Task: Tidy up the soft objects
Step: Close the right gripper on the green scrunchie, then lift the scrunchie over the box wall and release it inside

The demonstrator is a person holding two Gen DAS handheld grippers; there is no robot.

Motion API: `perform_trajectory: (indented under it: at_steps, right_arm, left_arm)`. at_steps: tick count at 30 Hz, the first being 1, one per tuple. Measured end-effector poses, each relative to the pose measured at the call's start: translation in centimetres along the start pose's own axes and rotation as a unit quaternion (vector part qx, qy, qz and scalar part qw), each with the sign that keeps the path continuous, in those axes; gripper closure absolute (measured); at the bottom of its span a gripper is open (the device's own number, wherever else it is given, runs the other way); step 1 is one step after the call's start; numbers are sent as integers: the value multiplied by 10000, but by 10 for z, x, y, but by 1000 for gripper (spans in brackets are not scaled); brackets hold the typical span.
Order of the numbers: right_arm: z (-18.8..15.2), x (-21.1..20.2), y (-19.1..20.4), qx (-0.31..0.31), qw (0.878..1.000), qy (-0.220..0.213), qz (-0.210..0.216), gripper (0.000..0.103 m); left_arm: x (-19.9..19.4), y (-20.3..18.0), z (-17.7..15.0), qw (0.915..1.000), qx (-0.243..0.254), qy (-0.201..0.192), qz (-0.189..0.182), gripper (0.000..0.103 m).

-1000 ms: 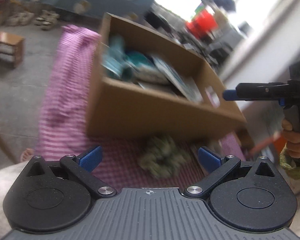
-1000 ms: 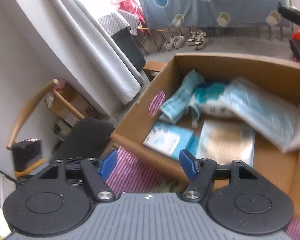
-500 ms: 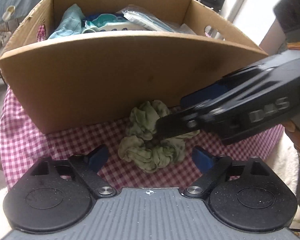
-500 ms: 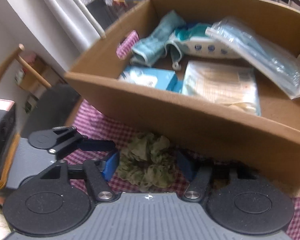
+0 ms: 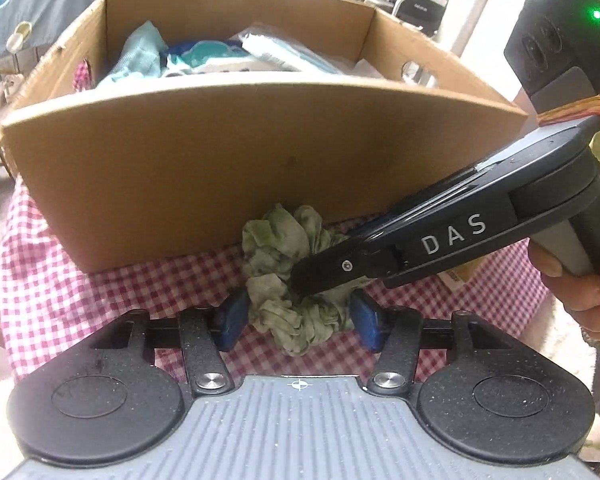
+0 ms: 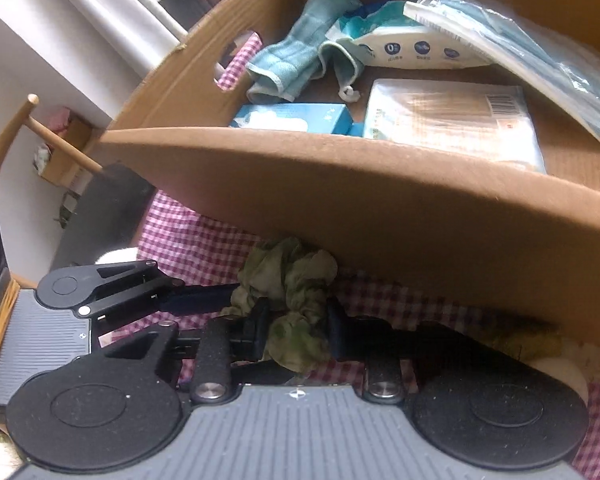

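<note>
A crumpled green scrunchie [image 5: 284, 240] [image 6: 296, 272] lies on the pink checked tablecloth [image 5: 140, 288] against the front wall of a cardboard box [image 5: 220, 160] [image 6: 380, 208]. My left gripper [image 5: 298, 322] has a blue pad touching each side of its near part, and the jaws are closing. My right gripper [image 6: 296, 332] comes in from the right and points down. Its closing jaws pinch another fold of the scrunchie. In the left wrist view the right gripper [image 5: 312, 280] covers the scrunchie's right side. The left gripper [image 6: 224, 300] shows at the left of the right wrist view.
The box holds a teal towel [image 6: 296, 64], a wipes pack [image 6: 404, 46], a plastic bag [image 6: 520, 52], a blue carton [image 6: 292, 118] and a flat packet [image 6: 452, 120]. A person's hand [image 5: 580, 280] holds the right gripper. A wooden chair [image 6: 32, 128] stands to the left.
Both grippers dropped to the scrunchie in front of the box. Their jaws went from wide open to closed in on the cloth.
</note>
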State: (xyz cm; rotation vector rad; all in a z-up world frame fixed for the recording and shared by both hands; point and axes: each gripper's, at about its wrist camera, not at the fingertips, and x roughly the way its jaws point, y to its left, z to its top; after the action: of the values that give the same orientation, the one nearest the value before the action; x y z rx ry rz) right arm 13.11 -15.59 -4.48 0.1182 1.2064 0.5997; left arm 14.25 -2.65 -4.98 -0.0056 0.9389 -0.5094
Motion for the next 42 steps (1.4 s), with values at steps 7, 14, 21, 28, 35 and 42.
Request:
perform_trajectory:
  at_steps: [7, 14, 21, 28, 35, 42]
  right_arm:
    - [-12, -34, 26, -122, 9991, -278, 291, 72]
    - [-11, -85, 62, -496, 9930, -867, 630, 72]
    - [28, -114, 75, -801, 9846, -1357, 751, 72]
    - [99, -92, 46, -621, 9890, -1108, 755, 72]
    - [163, -33, -2, -249, 9964, -542, 595, 72]
    - [189, 38, -44, 173, 9994, 100, 290, 70]
  left_arm:
    - [-52, -12, -2, 9990, 46, -440, -10, 48]
    - [-109, -21, 12, 9938, 212, -1091, 101, 48]
    - [-115, -10, 59, 9893, 416, -1392, 99, 48]
    - [-64, 32, 120, 9954, 219, -935, -66, 48]
    - [0, 60, 157, 9991, 233, -240, 252, 39]
    - [22, 73, 156, 9983, 257, 182, 494, 17]
